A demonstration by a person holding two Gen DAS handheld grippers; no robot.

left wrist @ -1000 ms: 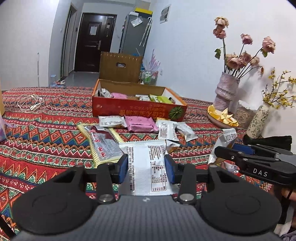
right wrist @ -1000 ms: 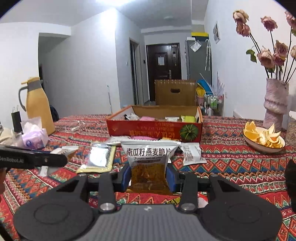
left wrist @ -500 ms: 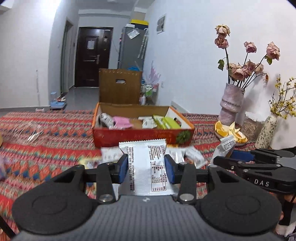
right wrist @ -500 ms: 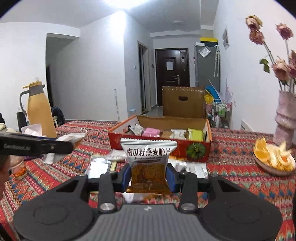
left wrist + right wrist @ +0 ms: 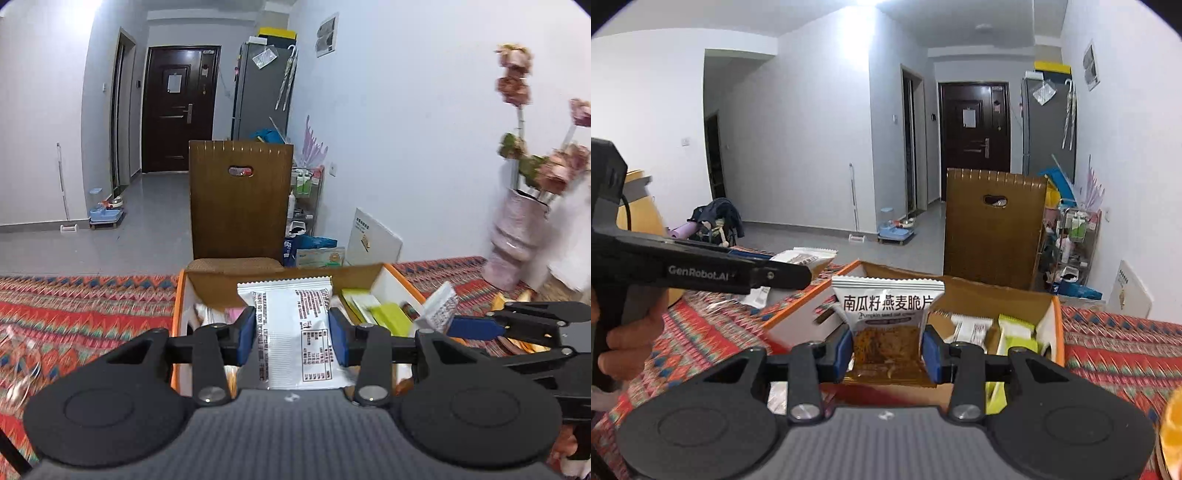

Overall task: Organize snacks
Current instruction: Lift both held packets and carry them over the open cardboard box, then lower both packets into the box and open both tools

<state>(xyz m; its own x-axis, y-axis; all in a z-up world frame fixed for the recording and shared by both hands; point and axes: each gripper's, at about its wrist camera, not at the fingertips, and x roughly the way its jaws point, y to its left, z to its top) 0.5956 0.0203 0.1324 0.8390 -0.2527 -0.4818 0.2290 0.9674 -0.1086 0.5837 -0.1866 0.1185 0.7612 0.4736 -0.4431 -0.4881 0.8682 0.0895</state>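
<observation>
Your left gripper [image 5: 291,334] clamps the white packet [image 5: 295,332]; your right gripper [image 5: 886,347] clamps the oat crisp bag [image 5: 886,317]. Both hang over the box [image 5: 1057,317] at 12 o'clock. Lower them into bare gaps, then let go together.

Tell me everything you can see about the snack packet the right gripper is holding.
The packet is a small pillow-style pouch of glossy film. Its top half is white with a crimped, serrated seal and bold black Chinese characters; the lower half is clear and shows golden-brown crisp pieces. It stands upright, front to the camera, pinched at its lower sides by the blue pads of the right gripper. It hangs above the near edge of the open box, touching nothing else visible.
</observation>
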